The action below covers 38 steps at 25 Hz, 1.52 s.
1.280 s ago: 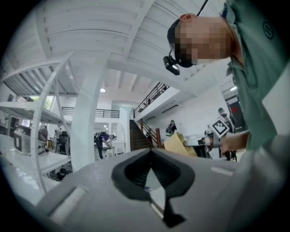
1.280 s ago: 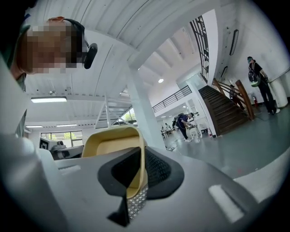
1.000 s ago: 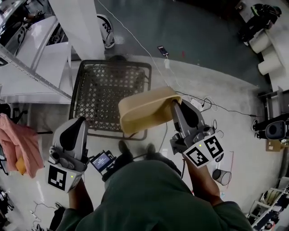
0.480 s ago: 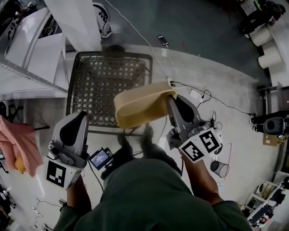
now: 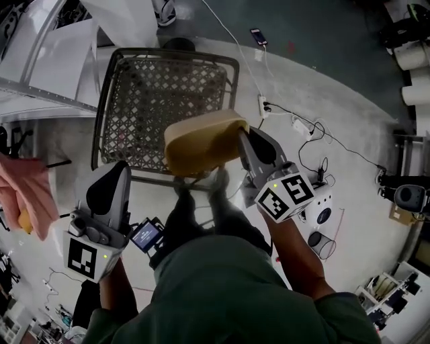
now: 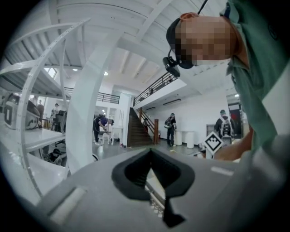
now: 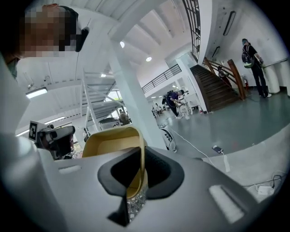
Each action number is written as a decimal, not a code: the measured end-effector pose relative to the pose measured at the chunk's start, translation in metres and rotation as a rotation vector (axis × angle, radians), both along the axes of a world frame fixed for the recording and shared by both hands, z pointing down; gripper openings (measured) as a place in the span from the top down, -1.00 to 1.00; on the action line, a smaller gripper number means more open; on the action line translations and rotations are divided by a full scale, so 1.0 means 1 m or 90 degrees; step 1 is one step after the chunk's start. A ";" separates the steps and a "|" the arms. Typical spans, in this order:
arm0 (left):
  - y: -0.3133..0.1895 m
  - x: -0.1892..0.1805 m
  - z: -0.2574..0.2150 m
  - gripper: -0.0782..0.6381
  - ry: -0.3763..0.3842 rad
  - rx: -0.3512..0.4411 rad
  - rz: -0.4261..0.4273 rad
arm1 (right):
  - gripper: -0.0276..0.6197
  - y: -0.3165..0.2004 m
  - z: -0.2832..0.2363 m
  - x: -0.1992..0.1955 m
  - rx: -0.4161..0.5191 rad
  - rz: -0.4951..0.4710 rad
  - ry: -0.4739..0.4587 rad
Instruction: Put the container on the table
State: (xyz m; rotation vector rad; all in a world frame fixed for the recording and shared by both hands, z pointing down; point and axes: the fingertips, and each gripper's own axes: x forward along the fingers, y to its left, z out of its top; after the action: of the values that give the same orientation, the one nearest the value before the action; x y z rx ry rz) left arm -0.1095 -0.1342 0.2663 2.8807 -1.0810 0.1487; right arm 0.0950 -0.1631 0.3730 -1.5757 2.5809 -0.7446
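The container [image 5: 198,141] is a tan open tub, tipped on its side above the near edge of the dark wire-mesh table [image 5: 154,87]. My right gripper [image 5: 240,134] is shut on its rim; in the right gripper view the thin tan wall [image 7: 138,149] runs between the black pads [image 7: 156,170]. Nothing shows inside the tub [image 7: 111,140]. My left gripper [image 5: 119,171] hangs to the left of the table's near corner, empty, with its jaw tips [image 6: 151,152] together. Through them a strip of the mesh table [image 6: 156,204] shows.
White shelving [image 5: 40,67] and a white pillar [image 5: 124,20] stand left of and behind the table. A pink cloth [image 5: 30,198] hangs at far left. Cables and a power strip [image 5: 295,124] lie on the floor to the right, with a phone [image 5: 257,35] and a mesh bin [image 5: 321,245].
Both grippers have come down. The right one has carried the container lower and closer to the near edge of the mesh table.
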 end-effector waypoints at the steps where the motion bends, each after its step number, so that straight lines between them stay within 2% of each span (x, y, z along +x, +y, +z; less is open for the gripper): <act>1: -0.003 0.001 0.005 0.77 -0.002 -0.004 -0.002 | 0.82 -0.004 0.011 0.001 -0.011 -0.001 0.000; 8: -0.017 0.004 0.042 0.77 -0.008 -0.040 -0.015 | 0.82 -0.028 0.099 0.005 -0.097 0.000 0.018; 15: -0.020 0.002 0.080 0.77 -0.015 -0.071 -0.027 | 0.82 -0.030 0.180 0.011 -0.172 0.005 0.033; 31: -0.026 -0.009 0.147 0.77 -0.013 -0.122 -0.046 | 0.82 -0.019 0.328 0.006 -0.316 0.012 0.069; 38: -0.032 -0.018 0.168 0.77 -0.011 -0.138 -0.054 | 0.82 -0.019 0.369 0.004 -0.360 0.012 0.080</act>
State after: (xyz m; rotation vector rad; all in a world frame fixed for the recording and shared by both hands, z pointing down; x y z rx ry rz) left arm -0.1271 -0.1665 0.4347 2.6424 -1.1126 0.2682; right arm 0.0992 -0.1816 0.7419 -1.8161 2.5717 -1.5231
